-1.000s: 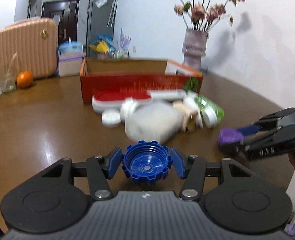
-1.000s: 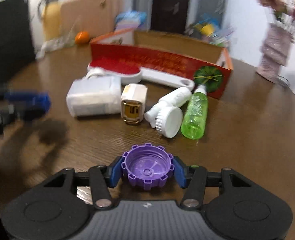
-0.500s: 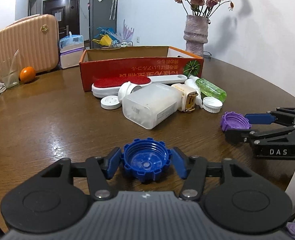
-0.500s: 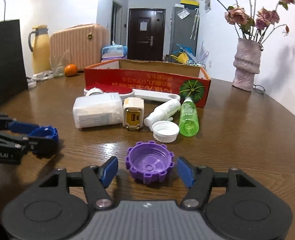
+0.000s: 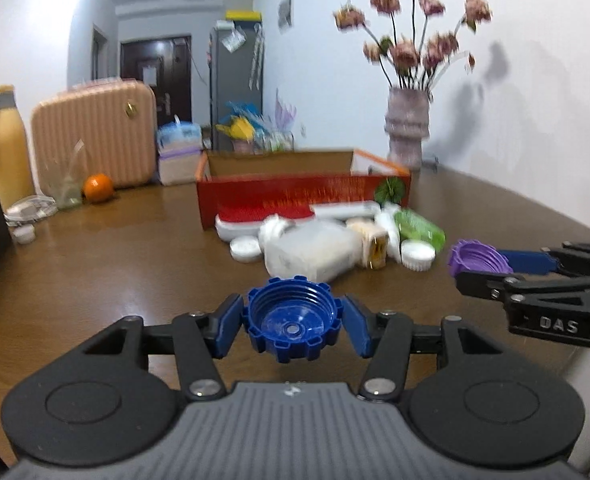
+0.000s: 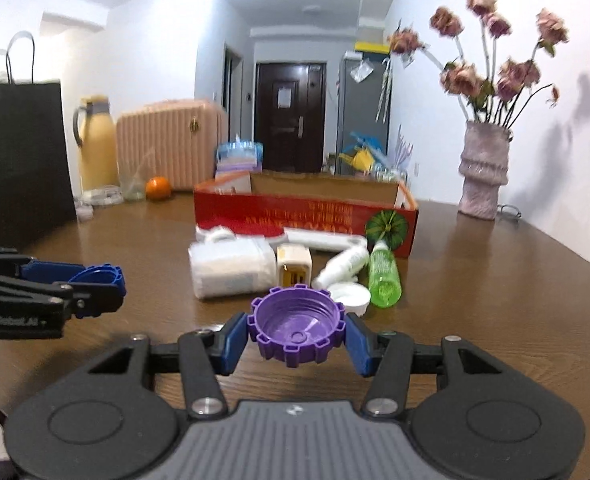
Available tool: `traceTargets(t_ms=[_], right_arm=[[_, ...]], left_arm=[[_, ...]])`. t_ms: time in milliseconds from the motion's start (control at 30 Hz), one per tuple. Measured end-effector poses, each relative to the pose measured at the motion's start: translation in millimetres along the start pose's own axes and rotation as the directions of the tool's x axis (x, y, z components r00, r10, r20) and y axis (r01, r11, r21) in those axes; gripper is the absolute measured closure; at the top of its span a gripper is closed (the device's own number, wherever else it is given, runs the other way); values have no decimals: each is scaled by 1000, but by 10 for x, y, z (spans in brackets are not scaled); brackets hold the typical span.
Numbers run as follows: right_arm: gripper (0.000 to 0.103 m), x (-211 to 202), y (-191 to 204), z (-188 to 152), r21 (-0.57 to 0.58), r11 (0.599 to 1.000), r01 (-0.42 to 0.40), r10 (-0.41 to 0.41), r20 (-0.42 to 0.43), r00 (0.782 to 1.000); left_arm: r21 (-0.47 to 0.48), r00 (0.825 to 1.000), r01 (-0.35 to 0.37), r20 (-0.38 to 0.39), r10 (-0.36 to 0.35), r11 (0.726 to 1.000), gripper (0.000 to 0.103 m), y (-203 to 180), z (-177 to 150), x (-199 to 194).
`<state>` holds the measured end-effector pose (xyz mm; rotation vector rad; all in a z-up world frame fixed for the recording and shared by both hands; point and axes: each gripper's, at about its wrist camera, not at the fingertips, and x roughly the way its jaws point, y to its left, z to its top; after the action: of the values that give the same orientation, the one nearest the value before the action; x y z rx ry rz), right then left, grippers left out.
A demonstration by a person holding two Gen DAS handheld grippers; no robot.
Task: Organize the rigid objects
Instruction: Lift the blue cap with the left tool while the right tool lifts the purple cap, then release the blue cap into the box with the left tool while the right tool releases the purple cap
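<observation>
My left gripper (image 5: 293, 330) is shut on a blue toothed cap (image 5: 293, 322) and holds it above the brown table (image 5: 115, 264). My right gripper (image 6: 297, 338) is shut on a purple toothed cap (image 6: 297, 326), also lifted. The purple cap shows at the right of the left wrist view (image 5: 477, 258); the blue cap shows at the left of the right wrist view (image 6: 99, 276). Ahead lies a cluster: a white jar (image 6: 231, 268), a cream charger (image 6: 293, 266), a white bottle (image 6: 341, 266), a green bottle (image 6: 383, 278), a white lid (image 6: 349, 296) and a red-and-white brush (image 5: 267, 216).
An open red cardboard box (image 6: 307, 212) stands behind the cluster. A vase with flowers (image 6: 481, 172) is at the back right. A pink suitcase (image 6: 167, 148), an orange (image 6: 158, 188), a yellow flask (image 6: 95, 148) and a black paper bag (image 6: 23, 160) are at the back left.
Both grippers have risen, lifting their caps off the table. The right gripper, open around the purple cap half a second ago, has shut on it.
</observation>
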<state>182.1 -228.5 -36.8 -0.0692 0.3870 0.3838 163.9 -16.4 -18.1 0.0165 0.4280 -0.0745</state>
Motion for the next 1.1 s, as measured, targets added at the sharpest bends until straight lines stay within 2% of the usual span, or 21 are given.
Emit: traceTargets(t_ms=[167,267,433,533,667,733,800,867,933,1000,1100], right_arm=[[52,-63,-98,180,37,999,17,-20,72,997],[52,51,-264,398,59,998,12,-19,123,992],[52,523,-620,837,111,994,21,-38,146,989],[52,942,-851,1201,133,991,2,-20,133,991],[52,1707,-1142,1723,149,989,-3,-7,66,998],[52,2168,-1307,1954,187,982,-21,20,9,1000],[52,2725,-1434,2137,192,981,12,3,-76,997],[52,3215,-1477,2219,171,985,38,-10,-165,986],[52,3680,-1490,2230,134,988,72,-35,-258,966],[51,4072,-1494,2199,108,988,107,-65,-339,939],[51,4377,-1417,2097,32,988,149,-123,-416,901]], left_arm=[[-24,996,-33,79,35,999,48,127,299,66],[-47,984,-72,158,79,996,48,233,565,219],[-69,965,-114,230,127,991,48,377,1016,748],[-47,964,-118,236,126,992,48,452,1341,1199],[-87,987,-76,137,87,993,48,653,1882,2007],[-96,995,-87,41,91,992,48,740,2107,2514],[-72,995,-90,-54,87,993,48,789,2266,3037],[-84,982,-111,-163,97,990,48,866,2354,3498],[-71,959,-129,-264,106,989,48,923,2375,3911],[-32,943,-123,-316,107,992,47,938,2340,4136],[-24,918,-92,-389,75,995,46,976,2285,4374]])
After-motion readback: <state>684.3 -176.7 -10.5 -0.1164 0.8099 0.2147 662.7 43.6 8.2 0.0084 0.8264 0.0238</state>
